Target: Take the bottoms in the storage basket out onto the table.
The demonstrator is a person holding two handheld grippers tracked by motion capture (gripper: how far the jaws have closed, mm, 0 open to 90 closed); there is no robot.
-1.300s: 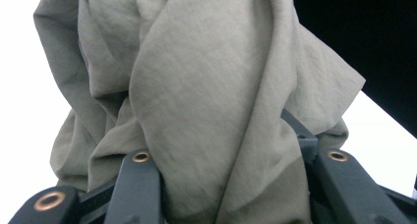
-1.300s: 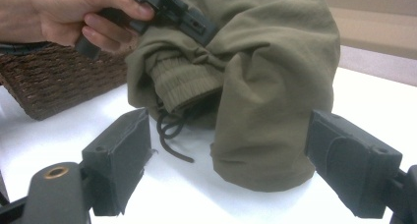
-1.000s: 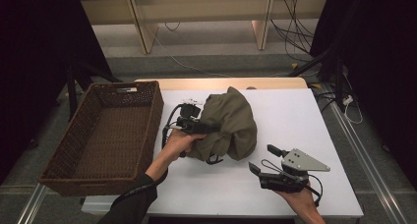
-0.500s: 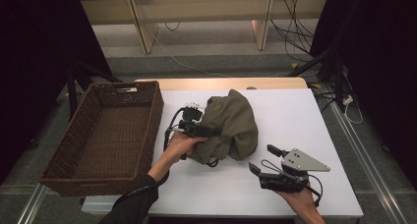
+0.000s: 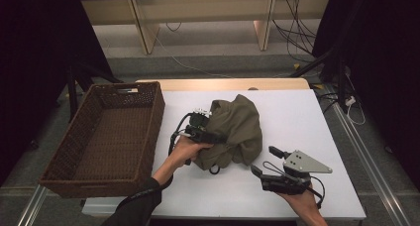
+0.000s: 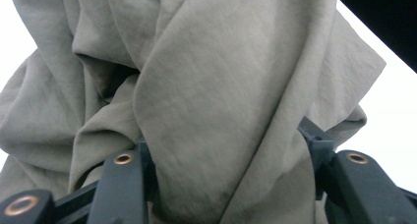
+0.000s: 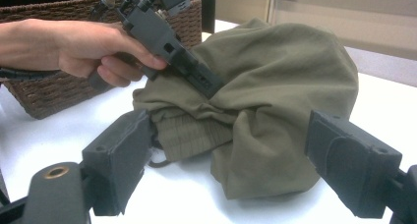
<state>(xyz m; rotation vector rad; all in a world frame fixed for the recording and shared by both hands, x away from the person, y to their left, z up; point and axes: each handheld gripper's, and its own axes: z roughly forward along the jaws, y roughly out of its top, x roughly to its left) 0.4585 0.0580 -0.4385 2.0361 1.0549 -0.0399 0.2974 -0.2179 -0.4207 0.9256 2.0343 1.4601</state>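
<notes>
Judged as a regrip: hold on the garment (image 5: pixel 237 127) slackened, no lift toward the basket (image 5: pixel 109 137) yet.

Started at the far left with that brown wicker basket, bare inside, set on the left edge of the white tabletop (image 5: pixel 307 117). Just right of the basket, found the left tool (image 5: pixel 218 137) nosed into the garment's side; had just been opening its jaws, now parted and loose, with a thick fold of cloth between them.

Farther right of the basket and apart from it, noted the garment itself: olive-green, soft, bunched into a rounded heap of deep folds, with a ribbed hem and a small cord loop at the near edge. Farthest right from the basket, saw the right tool (image 5: pixel 264 160) low over the tabletop, jaws wide apart and empty, aimed at the heap.

Next, probably called for a deeper bite on a thicker fold, then a carry leftward over the basket's rim without trailing cloth.
</notes>
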